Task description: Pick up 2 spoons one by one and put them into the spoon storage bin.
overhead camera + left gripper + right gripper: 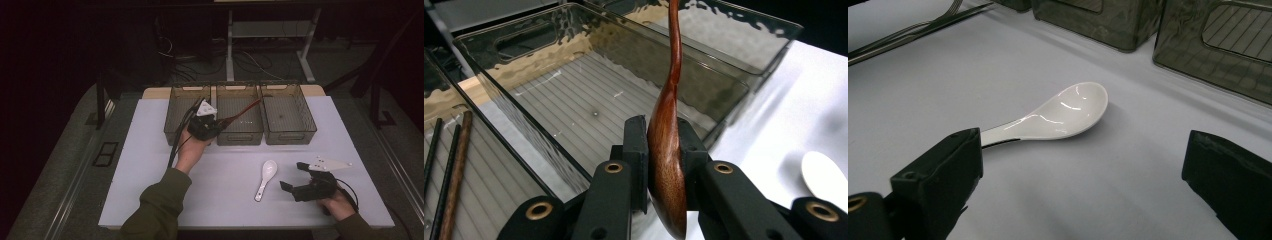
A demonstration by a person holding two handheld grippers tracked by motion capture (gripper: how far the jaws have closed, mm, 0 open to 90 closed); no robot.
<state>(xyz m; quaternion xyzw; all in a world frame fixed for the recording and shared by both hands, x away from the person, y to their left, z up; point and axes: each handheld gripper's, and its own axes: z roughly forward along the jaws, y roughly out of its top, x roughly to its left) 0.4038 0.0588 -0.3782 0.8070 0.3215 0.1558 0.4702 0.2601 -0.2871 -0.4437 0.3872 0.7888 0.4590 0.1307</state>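
bins (239, 136): three side by side | white spoon (265, 177): lying on white table (150, 190) | chopsticks (451, 170): inside one bin

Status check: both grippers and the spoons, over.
Left gripper shut on wooden spoon, held over middle bin. Right gripper open, white spoon on table just ahead. Nothing blocking it.

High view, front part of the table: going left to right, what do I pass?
Left sleeve → white spoon → right gripper, fingers spread open.
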